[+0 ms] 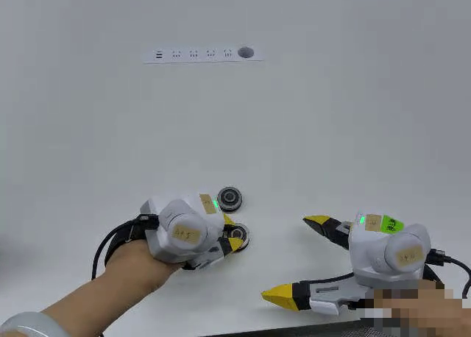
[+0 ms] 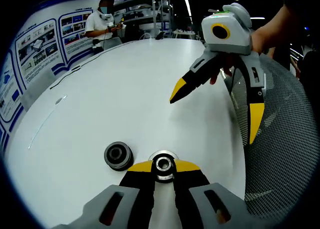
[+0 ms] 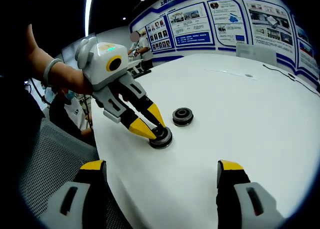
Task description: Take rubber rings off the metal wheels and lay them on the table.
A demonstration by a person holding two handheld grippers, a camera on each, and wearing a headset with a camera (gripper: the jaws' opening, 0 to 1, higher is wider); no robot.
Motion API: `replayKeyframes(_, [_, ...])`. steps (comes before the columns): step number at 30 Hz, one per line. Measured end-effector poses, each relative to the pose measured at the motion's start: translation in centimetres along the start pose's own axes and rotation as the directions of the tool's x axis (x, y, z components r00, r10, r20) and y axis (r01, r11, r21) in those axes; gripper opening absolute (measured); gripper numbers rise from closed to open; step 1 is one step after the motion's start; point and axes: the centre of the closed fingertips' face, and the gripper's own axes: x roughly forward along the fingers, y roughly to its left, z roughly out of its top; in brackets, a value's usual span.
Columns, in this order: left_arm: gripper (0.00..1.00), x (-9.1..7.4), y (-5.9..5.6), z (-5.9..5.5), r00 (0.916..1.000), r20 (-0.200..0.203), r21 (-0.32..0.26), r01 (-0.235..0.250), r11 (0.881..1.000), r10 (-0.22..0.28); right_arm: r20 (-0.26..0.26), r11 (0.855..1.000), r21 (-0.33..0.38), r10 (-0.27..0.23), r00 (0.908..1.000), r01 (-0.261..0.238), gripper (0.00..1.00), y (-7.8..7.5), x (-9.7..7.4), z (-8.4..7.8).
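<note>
Currently we have the left gripper low on the table, its jaws closed around the near wheel, yellow tips on either side of it. The black rubber ring looks to be on that wheel, not yet off. The far wheel sits just beyond it, apart from both grippers and untouched. The right gripper is to the right, near edge, jaws spread wide and holding nothing, well apart from both wheels.

Risks as we judge them:
- The left pinch is on a small round part, so the wheel could squirt out sideways if the tips sit off centre.
- When the right jaws come in to peel the ring, pulling could drag the whole wheel out of the left grip.
- A loose wheel could knock the far wheel or roll toward the near edge.
- A stretched ring could snap back or flick away.

Pose: the left hand comes in from the near left, forearm low, gripper angled right. The right gripper lies roughly level, pointing left toward the wheels. A power strip lies at the far side.
</note>
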Motion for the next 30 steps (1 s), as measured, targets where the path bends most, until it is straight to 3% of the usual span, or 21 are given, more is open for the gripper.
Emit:
replayKeyframes(16, [0.13,0.0,0.1,0.0,0.9997,-0.002,-0.002,0.023,1.0,-0.023,0.046,0.992,0.103,0.068,0.9967,-0.072,0.88,0.9,1.2,1.3])
replayKeyframes(21, [0.12,0.0,0.0,0.0,0.9996,-0.002,0.001,0.027,1.0,-0.027,0.074,0.978,0.176,0.097,0.9925,-0.109,0.87,1.3,1.7,2.0])
replayKeyframes(30, [0.12,0.0,0.0,0.0,0.9996,-0.002,0.003,0.029,1.0,-0.029,0.123,0.94,0.291,0.147,0.9815,-0.177,0.86,1.7,2.8,3.2])
